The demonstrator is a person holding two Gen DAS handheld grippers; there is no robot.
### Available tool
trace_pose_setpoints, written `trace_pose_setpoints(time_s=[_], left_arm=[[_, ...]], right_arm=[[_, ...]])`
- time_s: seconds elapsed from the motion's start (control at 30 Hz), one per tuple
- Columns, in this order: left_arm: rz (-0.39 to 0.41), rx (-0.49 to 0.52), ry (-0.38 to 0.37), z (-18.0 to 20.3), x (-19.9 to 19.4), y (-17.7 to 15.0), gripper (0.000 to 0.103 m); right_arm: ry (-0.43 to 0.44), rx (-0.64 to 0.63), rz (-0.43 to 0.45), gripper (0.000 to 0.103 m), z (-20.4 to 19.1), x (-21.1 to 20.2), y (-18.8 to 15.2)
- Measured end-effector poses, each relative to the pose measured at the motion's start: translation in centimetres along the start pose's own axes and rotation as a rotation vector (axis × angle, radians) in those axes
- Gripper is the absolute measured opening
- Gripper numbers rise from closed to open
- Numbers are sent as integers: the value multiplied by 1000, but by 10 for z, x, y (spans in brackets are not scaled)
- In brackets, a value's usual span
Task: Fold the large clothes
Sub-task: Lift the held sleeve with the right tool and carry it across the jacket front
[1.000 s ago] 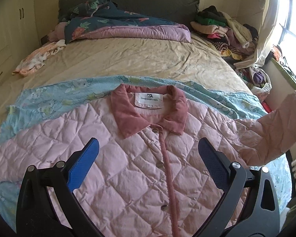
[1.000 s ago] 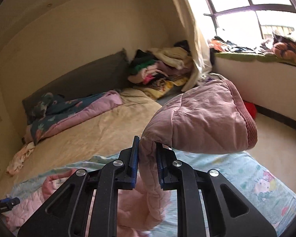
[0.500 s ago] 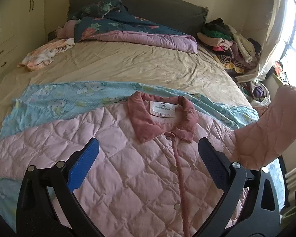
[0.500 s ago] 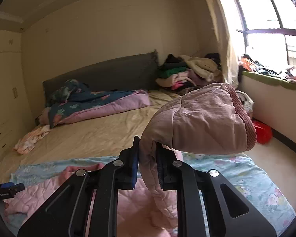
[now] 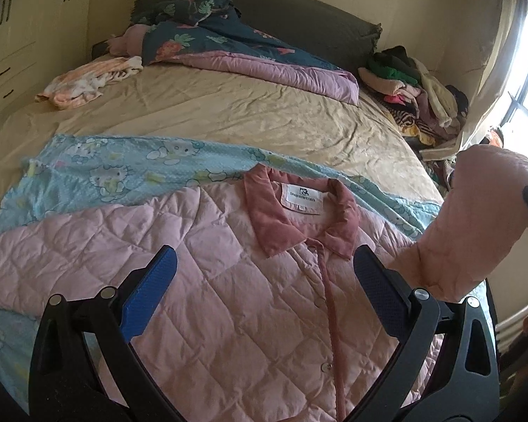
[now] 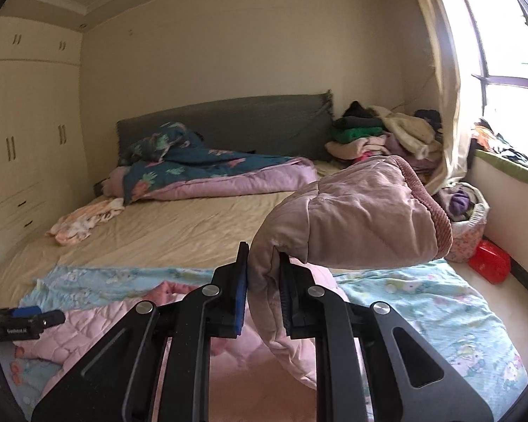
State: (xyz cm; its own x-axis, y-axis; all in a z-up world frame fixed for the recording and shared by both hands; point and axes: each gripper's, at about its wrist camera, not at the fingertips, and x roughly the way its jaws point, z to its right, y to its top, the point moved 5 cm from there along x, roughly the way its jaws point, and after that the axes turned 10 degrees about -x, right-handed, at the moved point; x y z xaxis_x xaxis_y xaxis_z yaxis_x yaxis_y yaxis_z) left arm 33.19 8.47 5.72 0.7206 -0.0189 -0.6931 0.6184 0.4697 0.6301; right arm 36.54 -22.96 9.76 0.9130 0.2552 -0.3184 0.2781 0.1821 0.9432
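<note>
The pink quilted jacket [image 5: 228,302] lies face up, buttoned, on a blue cartoon-print sheet [image 5: 105,172] across the foot of the bed [image 5: 228,116], collar toward the headboard. My right gripper [image 6: 262,281] has its jaws clamped on the jacket's sleeve [image 6: 362,221], lifted clear of the bed, cuff drooping forward. My left gripper [image 5: 264,288] hovers over the jacket's chest, jaws wide apart, holding nothing.
</note>
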Motion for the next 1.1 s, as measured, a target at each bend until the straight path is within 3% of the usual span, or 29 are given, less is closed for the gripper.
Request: trace_pose_setpoints(time_s=[0.37, 0.87, 1.1], left_arm=[[-32, -62, -42, -22, 8, -1, 94], [-33, -106, -44, -47, 23, -6, 94], [-40, -171, -83, -65, 27, -4, 94]], right_arm=[[122, -98, -55, 15, -71, 32, -26], [251, -237, -201, 15, -156, 79, -97], [332, -312, -257, 16, -197, 83, -131]])
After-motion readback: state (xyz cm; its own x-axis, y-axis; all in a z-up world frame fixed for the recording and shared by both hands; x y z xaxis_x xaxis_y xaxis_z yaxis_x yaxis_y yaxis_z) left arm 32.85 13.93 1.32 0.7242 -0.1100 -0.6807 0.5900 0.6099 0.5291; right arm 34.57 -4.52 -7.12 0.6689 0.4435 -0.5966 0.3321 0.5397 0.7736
